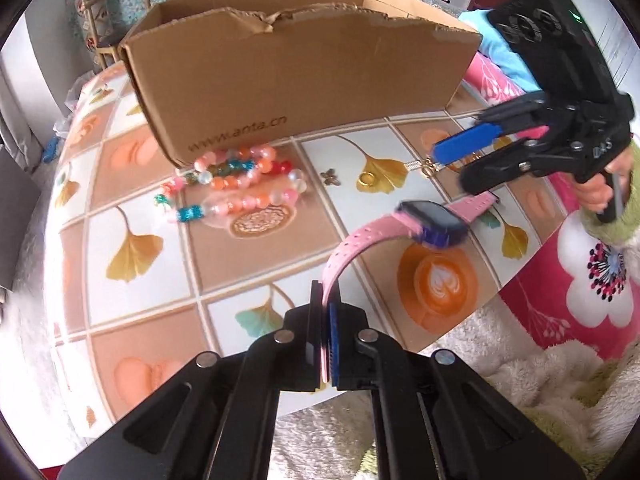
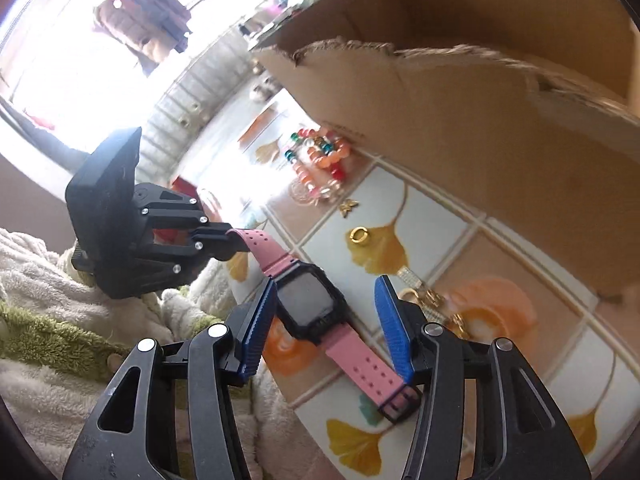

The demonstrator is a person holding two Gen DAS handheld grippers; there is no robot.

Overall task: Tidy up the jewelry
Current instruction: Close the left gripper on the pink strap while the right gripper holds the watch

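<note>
The left gripper (image 1: 325,344) clamps one pink strap end of the watch (image 1: 434,222). The strap is likely light and flexible, so the case sags. The right gripper (image 2: 326,320) stands half-open, empty. Beyond lies the cardboard box (image 1: 304,80).

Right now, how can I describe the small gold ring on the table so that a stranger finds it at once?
Start from the long cardboard box on the tiled table. In front of its printed wall lies a heap of coloured bead bracelets, then a tiny butterfly charm, then the gold ring on a yellow ginkgo leaf print. It alone is a plain, shiny gold loop without beads.
</note>
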